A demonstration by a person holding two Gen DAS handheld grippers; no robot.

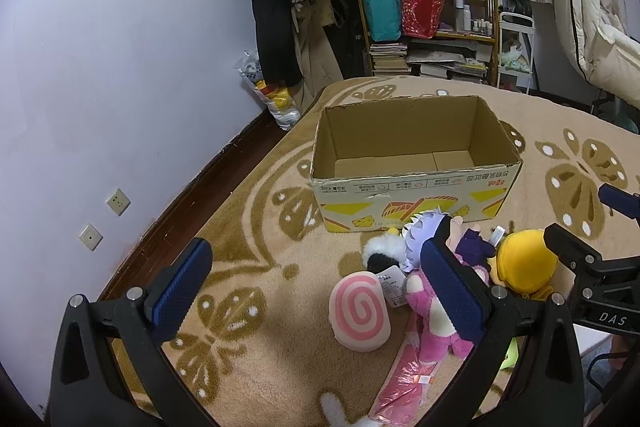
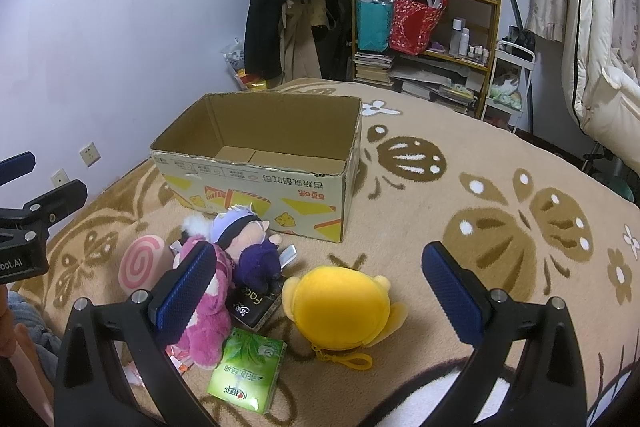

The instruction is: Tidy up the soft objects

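My right claw hangs wide open and empty over the round yellow plush toy with a keyring loop, which lies on the beige patterned fleece blanket between my pads. My left claw is equally spread, gripping nothing, above the pink spiral-patterned plush roll and the pink fuzzy plush animal. I should drop straight down, pinch the yellow toy across its middle, not its loop, then lift clear. Beyond the pile, the open, empty cardboard box with yellow printing sits ready; I judge nothing packed yet.
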